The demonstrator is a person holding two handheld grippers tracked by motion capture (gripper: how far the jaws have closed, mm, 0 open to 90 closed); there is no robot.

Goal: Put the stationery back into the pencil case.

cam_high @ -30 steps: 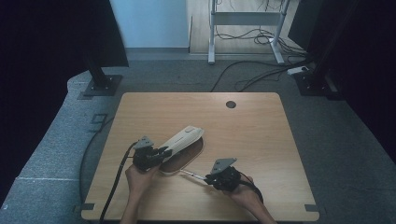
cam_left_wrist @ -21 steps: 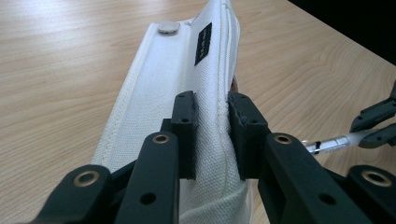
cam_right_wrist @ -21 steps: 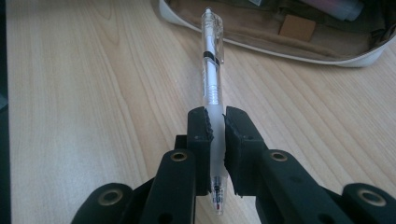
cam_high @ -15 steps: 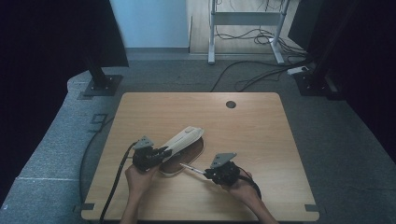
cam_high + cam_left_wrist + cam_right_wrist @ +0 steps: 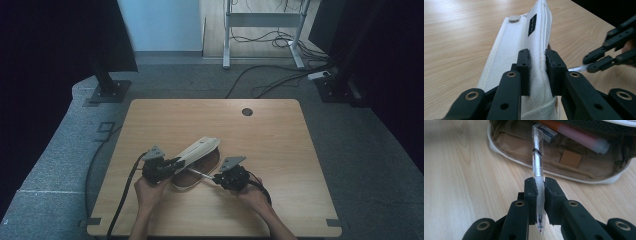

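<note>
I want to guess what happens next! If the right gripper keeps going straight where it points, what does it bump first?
Probably the open pencil case: the right gripper aims its pen at the tan inside.

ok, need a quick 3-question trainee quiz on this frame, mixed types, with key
1. True or false: the left gripper is shut on the raised flap of the white canvas pencil case.
2. The right gripper holds: A) an orange highlighter B) a clear plastic pen C) nothing.
3. Fill in: the pen's far end points into the case's open ____ interior.

Key: 1 true; 2 B; 3 tan. An orange marker already lies inside, above the wooden table.
</note>
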